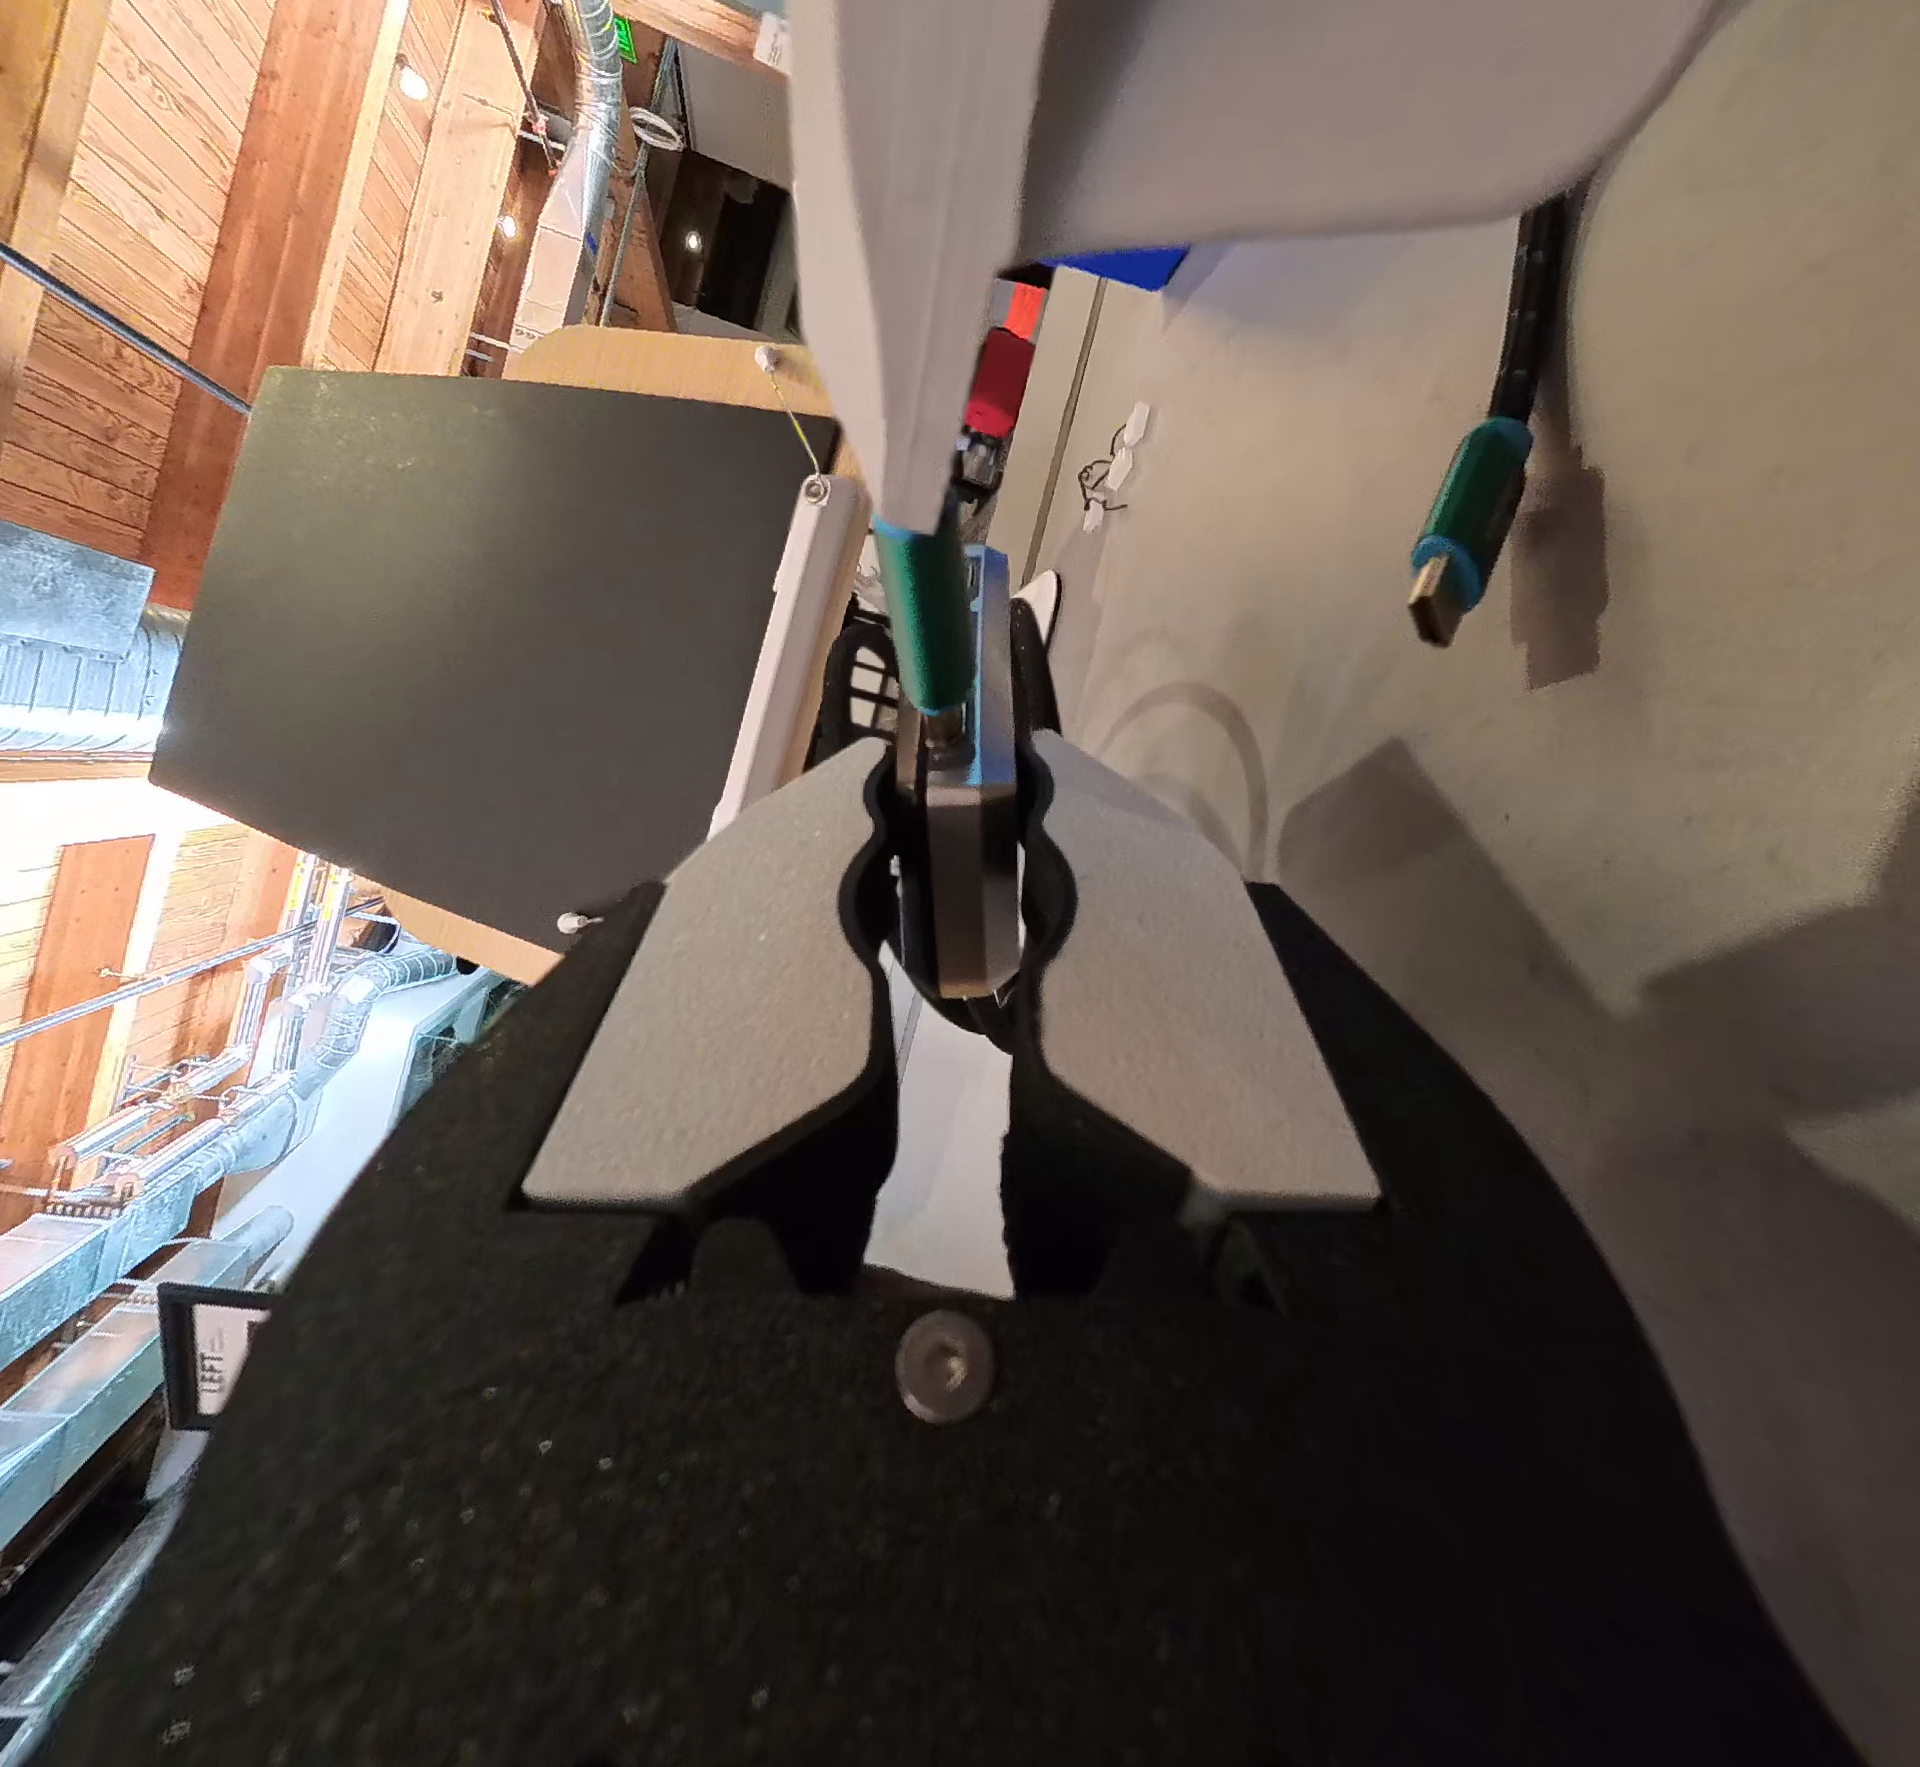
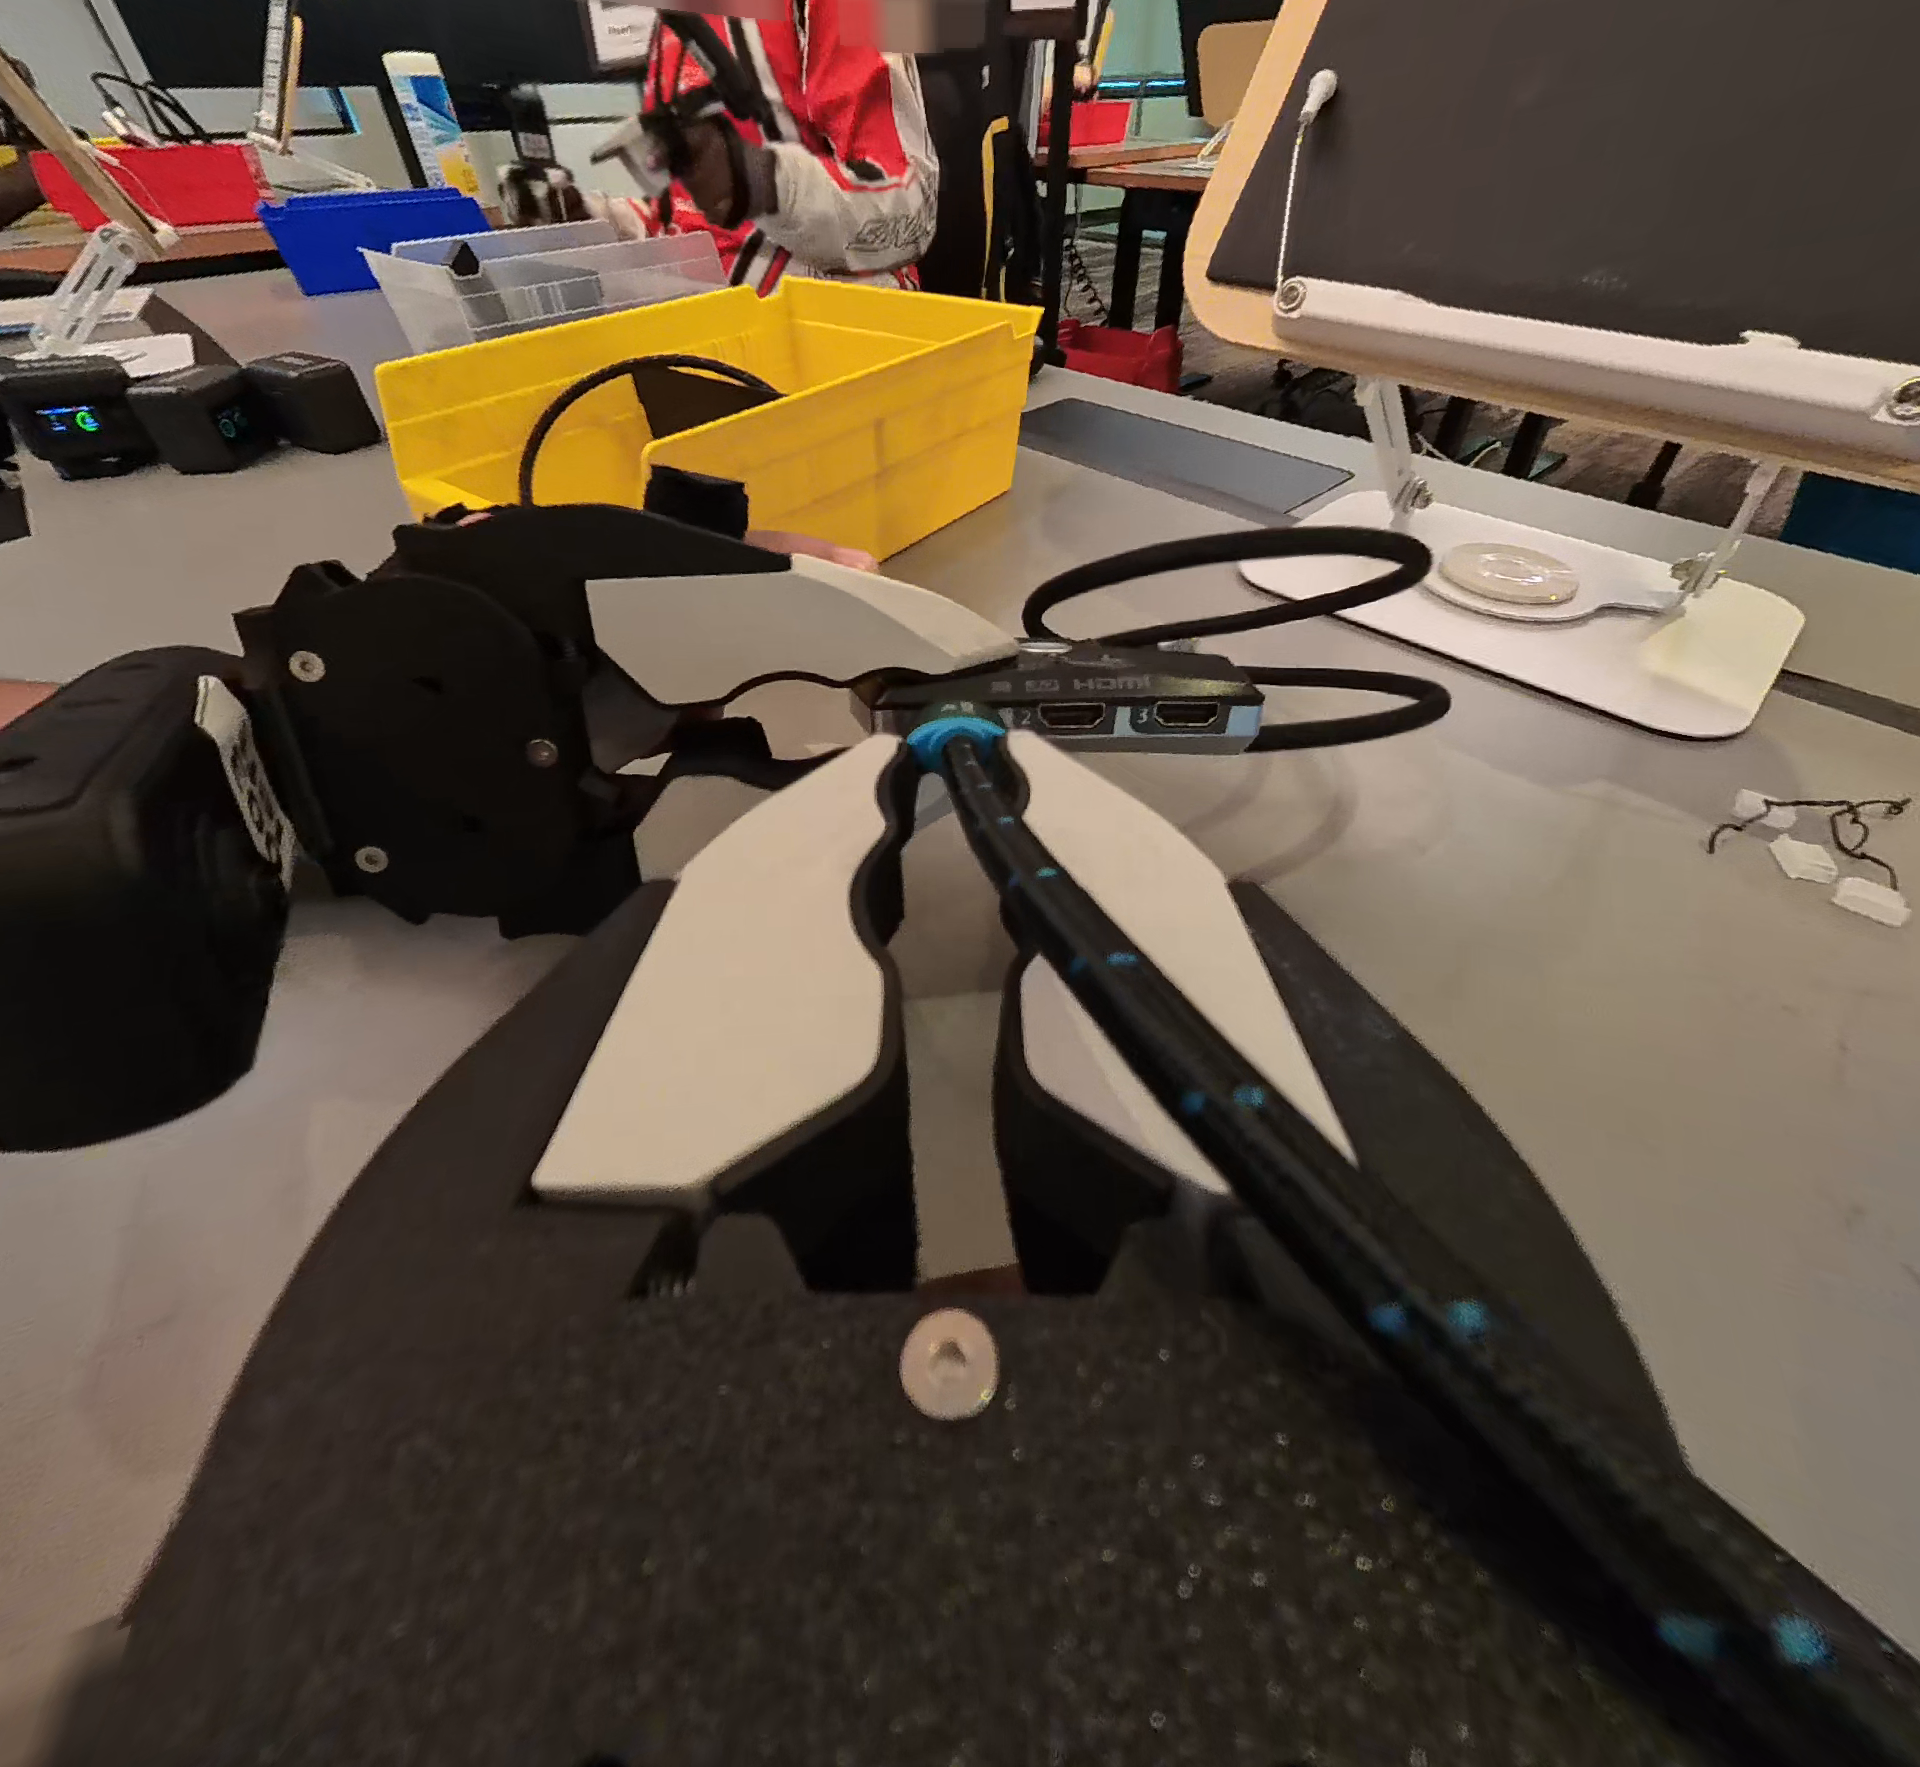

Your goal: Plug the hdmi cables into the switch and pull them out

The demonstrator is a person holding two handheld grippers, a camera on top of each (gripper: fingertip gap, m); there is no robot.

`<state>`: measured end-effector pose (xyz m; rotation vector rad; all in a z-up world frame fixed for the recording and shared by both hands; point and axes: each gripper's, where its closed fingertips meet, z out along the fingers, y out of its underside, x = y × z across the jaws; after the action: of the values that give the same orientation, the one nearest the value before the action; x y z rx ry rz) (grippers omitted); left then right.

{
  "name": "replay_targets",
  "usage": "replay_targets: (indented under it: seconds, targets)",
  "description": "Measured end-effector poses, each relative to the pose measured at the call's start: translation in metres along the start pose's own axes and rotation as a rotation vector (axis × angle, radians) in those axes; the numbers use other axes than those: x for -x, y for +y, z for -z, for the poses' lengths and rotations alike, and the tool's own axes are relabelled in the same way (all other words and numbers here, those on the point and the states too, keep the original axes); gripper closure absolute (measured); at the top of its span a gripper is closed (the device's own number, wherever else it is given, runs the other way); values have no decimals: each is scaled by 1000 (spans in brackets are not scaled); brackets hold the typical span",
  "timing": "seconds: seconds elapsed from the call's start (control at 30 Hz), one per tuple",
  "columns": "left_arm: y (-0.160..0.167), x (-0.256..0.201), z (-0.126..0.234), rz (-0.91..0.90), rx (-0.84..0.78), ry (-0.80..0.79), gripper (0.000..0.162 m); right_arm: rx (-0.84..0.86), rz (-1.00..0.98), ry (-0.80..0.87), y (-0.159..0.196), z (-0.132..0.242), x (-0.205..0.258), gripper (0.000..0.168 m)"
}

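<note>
The left gripper (image 2: 883,678), left of the switch (image 2: 1070,694), pinches its near end flat on the grey table (image 2: 1455,990). In front of the switch, the right gripper (image 2: 951,746) clamps the green-headed HDMI cable (image 2: 1049,876) at its leftmost port. Two ports to the right sit open.

Black hand-held gripper (image 2: 951,761), white fingers (image 2: 748,979)

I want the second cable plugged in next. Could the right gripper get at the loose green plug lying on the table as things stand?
Probably not yet: the right gripper is shut on the green plug at the switch. The loose green plug lies uncovered on the table, so the way looks free once it lets go.
</note>
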<state>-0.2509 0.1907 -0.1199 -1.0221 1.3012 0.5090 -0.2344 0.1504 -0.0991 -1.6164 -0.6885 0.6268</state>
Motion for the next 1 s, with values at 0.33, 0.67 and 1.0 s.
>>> replay_targets:
  seconds: [0.33,0.67,1.0]
  targets:
    - [-9,2,9,-36,-47,-16,143,29,-41,-101,1,6,6,158]
    - [-8,-1,8,-70,4,-28,145,41,-77,-74,8,7,7,158]
    - [28,55,0,583,-12,73,142,115,46,-157,-17,27,16,137]
